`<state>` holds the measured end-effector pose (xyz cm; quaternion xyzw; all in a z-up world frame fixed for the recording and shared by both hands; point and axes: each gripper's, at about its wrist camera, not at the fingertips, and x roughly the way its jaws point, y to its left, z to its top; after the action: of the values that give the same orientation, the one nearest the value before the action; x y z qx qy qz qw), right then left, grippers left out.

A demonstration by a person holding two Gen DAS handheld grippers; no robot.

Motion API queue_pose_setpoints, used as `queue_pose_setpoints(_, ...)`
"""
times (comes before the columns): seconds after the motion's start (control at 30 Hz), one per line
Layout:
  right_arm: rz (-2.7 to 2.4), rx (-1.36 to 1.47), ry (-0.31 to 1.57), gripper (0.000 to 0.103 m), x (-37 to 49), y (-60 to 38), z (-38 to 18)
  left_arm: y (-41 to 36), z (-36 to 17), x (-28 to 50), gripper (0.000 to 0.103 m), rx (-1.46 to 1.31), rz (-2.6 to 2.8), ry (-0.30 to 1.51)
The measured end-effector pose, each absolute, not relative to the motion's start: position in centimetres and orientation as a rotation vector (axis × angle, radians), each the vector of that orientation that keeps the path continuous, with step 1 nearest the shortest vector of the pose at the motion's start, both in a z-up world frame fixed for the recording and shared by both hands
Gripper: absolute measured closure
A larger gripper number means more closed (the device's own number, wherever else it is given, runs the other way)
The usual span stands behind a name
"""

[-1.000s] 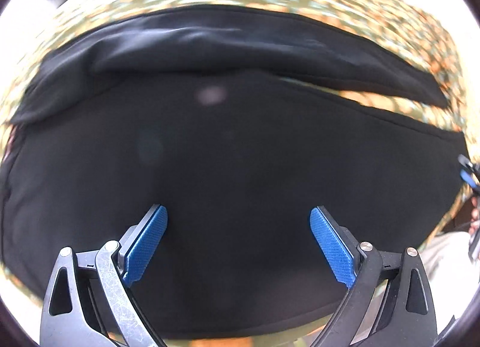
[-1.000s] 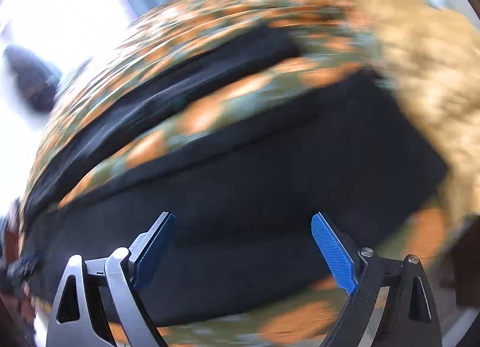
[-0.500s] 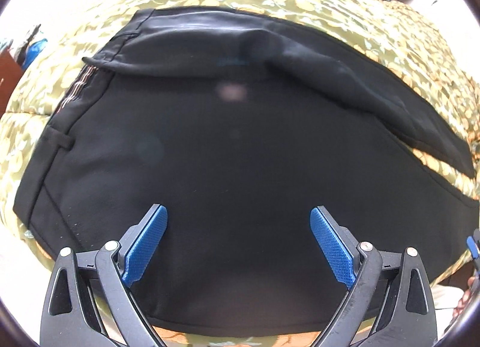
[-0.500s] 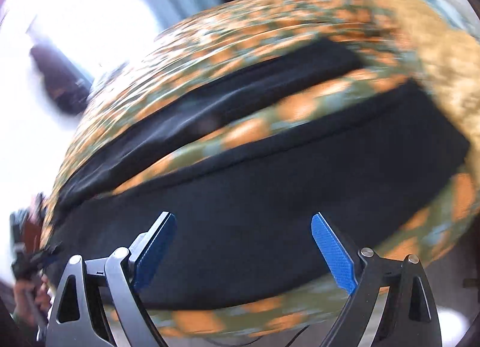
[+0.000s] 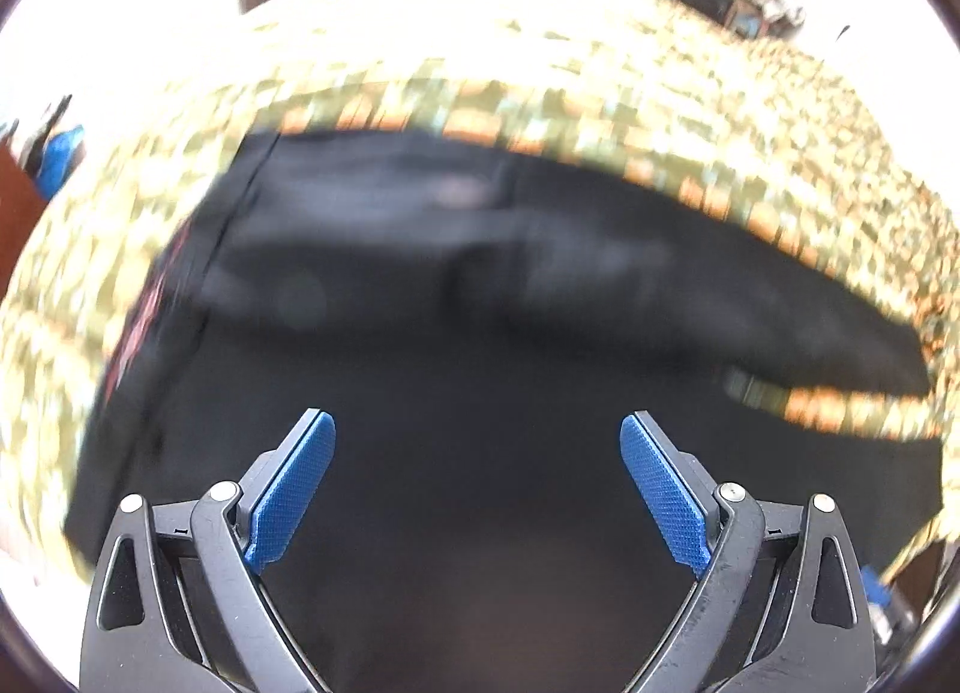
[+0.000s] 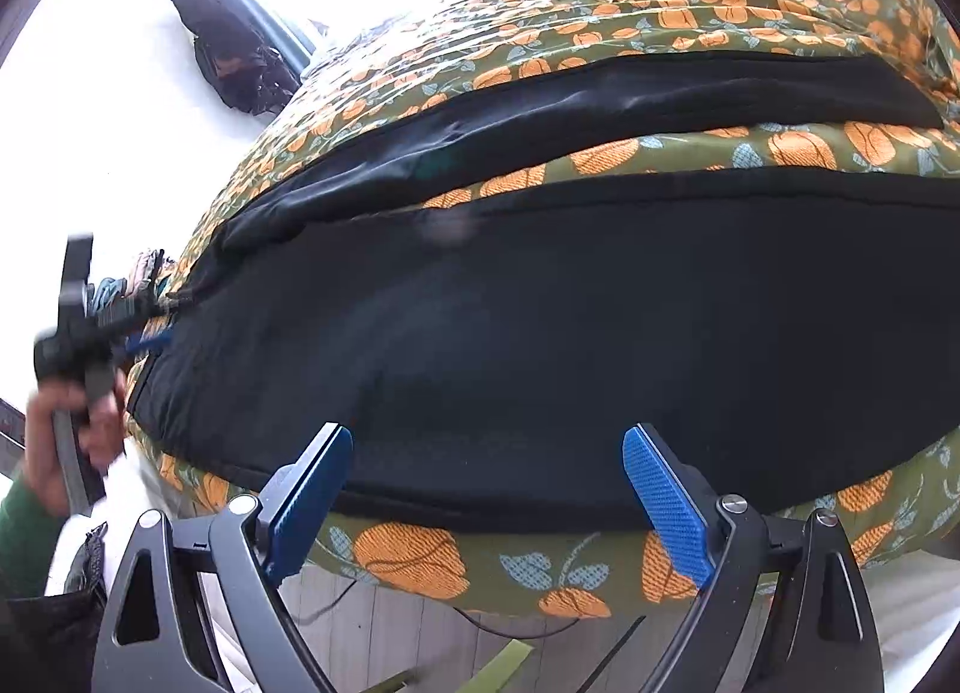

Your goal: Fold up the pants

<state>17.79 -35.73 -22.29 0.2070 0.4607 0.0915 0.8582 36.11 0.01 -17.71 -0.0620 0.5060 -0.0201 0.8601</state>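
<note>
A pair of black pants (image 6: 570,333) lies spread flat on a bed covered by an olive bedspread (image 6: 690,15) printed with orange fruit and pale leaves. In the right wrist view the two legs run side by side across the bed, the far leg (image 6: 600,105) narrower and parted from the near one by a strip of bedspread; the near leg's lower edge lies close to the edge of the bed, above a pale wooden floor (image 6: 384,627) with a thin dark cable on it. The right gripper (image 6: 486,489) hangs over that near edge with its jaws wide apart and nothing between the blue pads. At the left of that view a hand (image 6: 66,435) in a green sleeve holds the left gripper's handle beside the waist end of the pants. The left wrist view is blurred: the left gripper (image 5: 477,483) sits above the black cloth, jaws also wide apart and empty, with the waistband (image 5: 174,297) at the left and the legs stretching away to the right. A dark bag (image 6: 228,51) stands by a bright window beyond the bed.
</note>
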Motion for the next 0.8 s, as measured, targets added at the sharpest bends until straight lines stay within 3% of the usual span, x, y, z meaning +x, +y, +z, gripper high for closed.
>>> queue_pose_setpoints(0.17,0.153,0.466,0.966,0.012,18.3,-37.0,-22.3,-1.6,-17.2,42.0,0.006,-0.093,-0.043,1.006)
queue_pose_setpoints(0.37,0.177,0.45,0.949,0.012,21.5,-38.1,-20.5,-2.6,-20.9,45.9,0.006,-0.092,-0.023,1.062)
queue_pose_setpoints(0.57,0.18,0.387,0.848,0.011,28.7,-39.6,-15.9,-3.4,-24.1,45.5,0.003,0.017,0.016,1.026)
queue_pose_setpoints(0.63,0.175,0.348,0.832,0.009,34.8,-39.8,-14.4,-4.3,-25.1,44.9,0.001,0.103,0.023,0.986)
queue_pose_setpoints(0.8,0.215,0.421,0.91,0.009,43.5,-40.6,-16.9,-4.3,-26.0,44.8,0.001,0.135,0.031,0.948)
